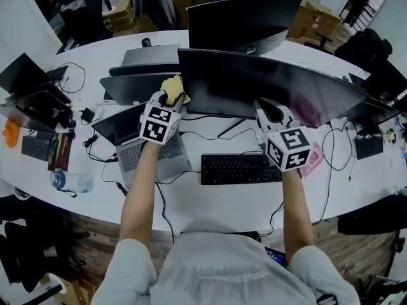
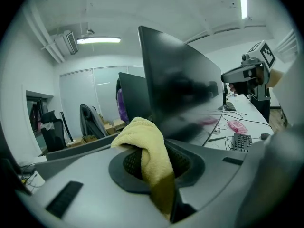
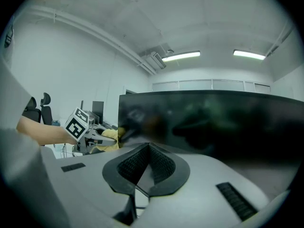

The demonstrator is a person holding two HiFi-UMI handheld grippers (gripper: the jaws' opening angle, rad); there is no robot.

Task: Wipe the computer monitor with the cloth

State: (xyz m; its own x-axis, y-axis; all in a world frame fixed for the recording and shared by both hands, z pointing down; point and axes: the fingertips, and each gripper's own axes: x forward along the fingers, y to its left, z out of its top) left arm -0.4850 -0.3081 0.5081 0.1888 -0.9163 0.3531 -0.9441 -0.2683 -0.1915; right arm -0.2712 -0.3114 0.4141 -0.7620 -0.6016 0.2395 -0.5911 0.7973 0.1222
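Observation:
A wide dark curved monitor [image 1: 273, 84] stands on the white desk, screen off. My left gripper [image 1: 169, 98] is shut on a yellow cloth [image 1: 172, 88] right at the monitor's left edge. In the left gripper view the cloth [image 2: 147, 156] hangs folded between the jaws, with the monitor [image 2: 178, 89] just beyond it. My right gripper [image 1: 272, 112] hovers in front of the screen's lower middle, shut with nothing in it. The right gripper view has its jaws closed together, the dark screen [image 3: 213, 120] filling the view and the left gripper [image 3: 102, 136] with the cloth off to the left.
A black keyboard [image 1: 240, 168] and an open laptop [image 1: 137, 146] lie below the monitor, with cables across the desk. A second monitor [image 1: 241, 18] stands behind. A pink item [image 1: 315, 161] lies right of the keyboard, a water bottle [image 1: 70, 181] at left.

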